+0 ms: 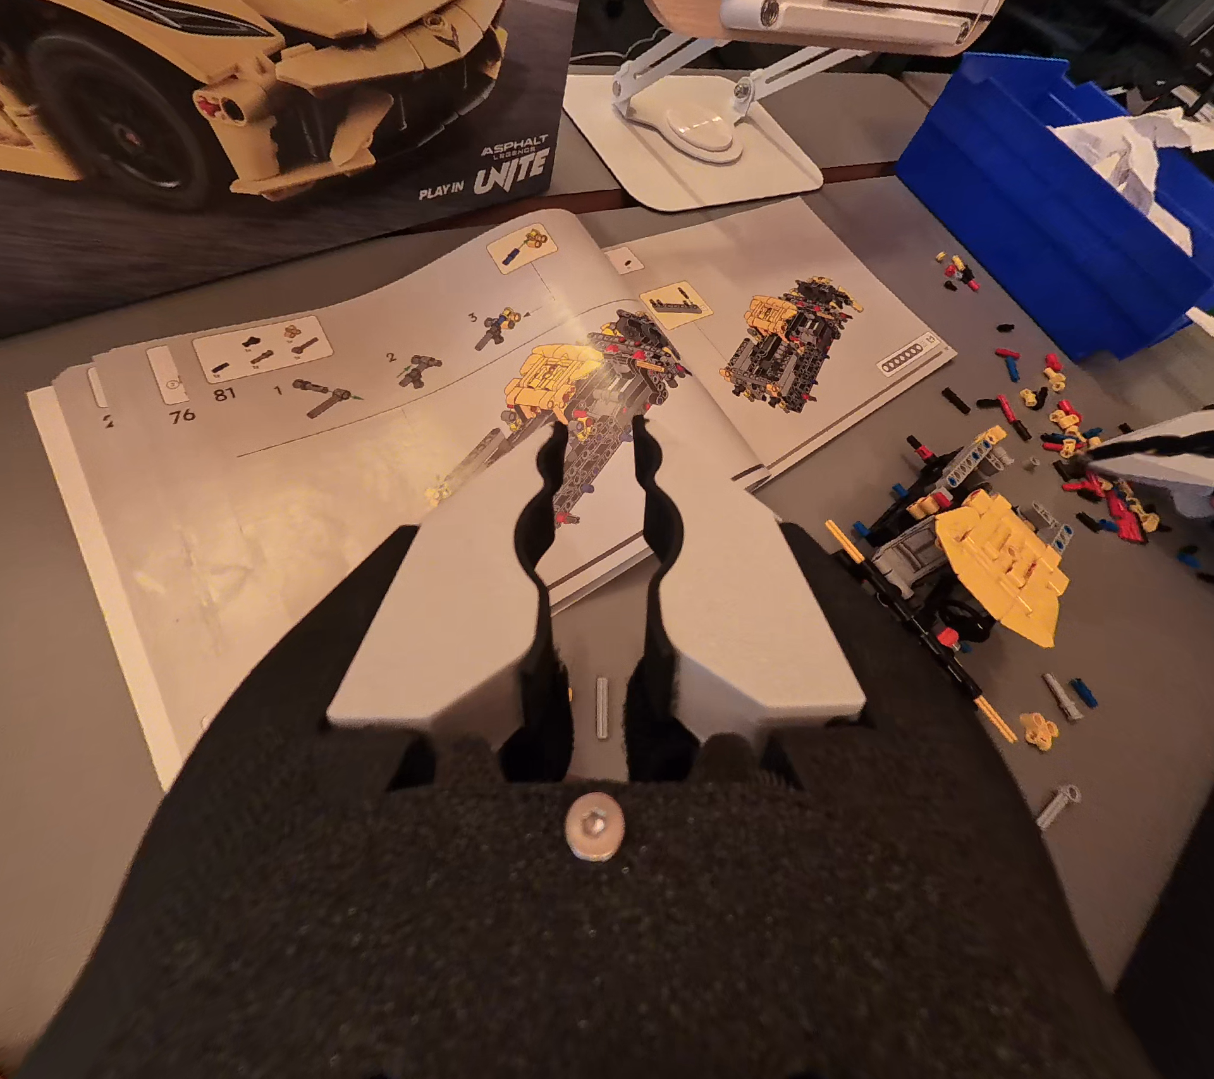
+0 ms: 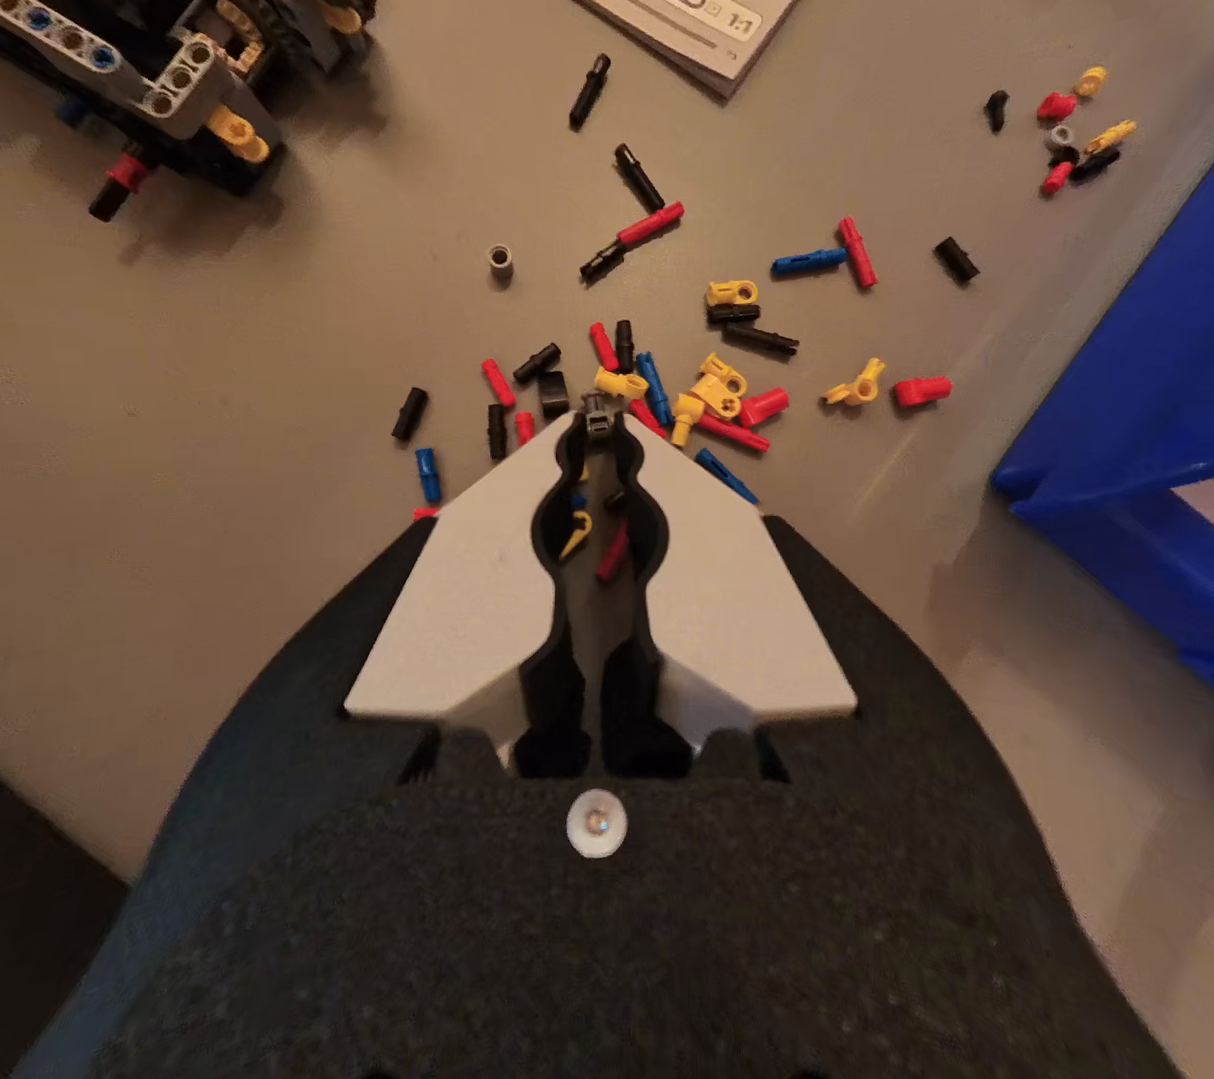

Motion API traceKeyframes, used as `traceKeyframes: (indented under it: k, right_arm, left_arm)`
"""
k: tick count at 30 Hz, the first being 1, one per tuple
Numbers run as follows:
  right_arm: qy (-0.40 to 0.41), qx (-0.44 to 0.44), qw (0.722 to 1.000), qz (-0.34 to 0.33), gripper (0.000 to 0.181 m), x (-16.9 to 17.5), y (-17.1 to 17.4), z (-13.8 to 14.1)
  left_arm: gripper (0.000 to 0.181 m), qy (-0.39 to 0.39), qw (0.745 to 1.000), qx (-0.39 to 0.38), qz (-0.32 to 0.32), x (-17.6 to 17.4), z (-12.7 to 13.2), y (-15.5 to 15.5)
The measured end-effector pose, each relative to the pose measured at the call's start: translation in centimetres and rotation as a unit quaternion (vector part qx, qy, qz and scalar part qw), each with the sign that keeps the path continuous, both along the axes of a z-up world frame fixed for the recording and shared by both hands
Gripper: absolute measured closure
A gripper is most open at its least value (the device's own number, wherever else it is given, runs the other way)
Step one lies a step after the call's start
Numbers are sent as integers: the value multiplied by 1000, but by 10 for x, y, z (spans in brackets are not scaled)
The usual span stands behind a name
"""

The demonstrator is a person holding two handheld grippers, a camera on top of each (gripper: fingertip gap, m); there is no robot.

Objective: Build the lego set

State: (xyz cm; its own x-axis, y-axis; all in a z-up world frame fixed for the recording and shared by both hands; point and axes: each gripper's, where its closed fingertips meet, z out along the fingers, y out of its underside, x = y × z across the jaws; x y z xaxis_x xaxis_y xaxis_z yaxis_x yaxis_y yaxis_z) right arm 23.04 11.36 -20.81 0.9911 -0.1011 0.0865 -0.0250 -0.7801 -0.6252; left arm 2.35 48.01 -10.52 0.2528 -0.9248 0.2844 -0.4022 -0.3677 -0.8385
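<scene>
My right gripper (image 2: 596,420) pinches a small dark grey connector (image 2: 598,413) at the fingertips; it is light, rigid and slippery. The left gripper (image 1: 594,430) hangs open and empty.

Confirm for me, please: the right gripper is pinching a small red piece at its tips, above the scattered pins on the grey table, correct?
Not quite: the piece is dark grey, not red. The right wrist view shows the right gripper pinching a small dark grey piece at its tips, above the scattered pins on the grey table.
</scene>
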Motion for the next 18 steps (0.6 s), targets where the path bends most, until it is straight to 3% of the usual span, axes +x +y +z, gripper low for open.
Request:
traceKeyframes:
  k: [8, 12, 15, 18]
  right_arm:
    - [-57, 25, 998, -22, 174, 0, -18, 46]
    - [55, 53, 993, 94, 174, -82, 7, 53]
    - [99, 35, 978, 181, 174, -149, 29, 35]
    - [70, -18, 979, 188, 173, -166, 34, 6]
  left_arm:
    - [161, -4, 1000, 28, 8, -9, 7, 0]
    - [161, -4, 999, 47, 21, -13, 6, 6]
    - [161, 19, 997, 65, 32, -17, -3, 7]
    - [162, 30, 996, 76, 36, -23, -7, 3]
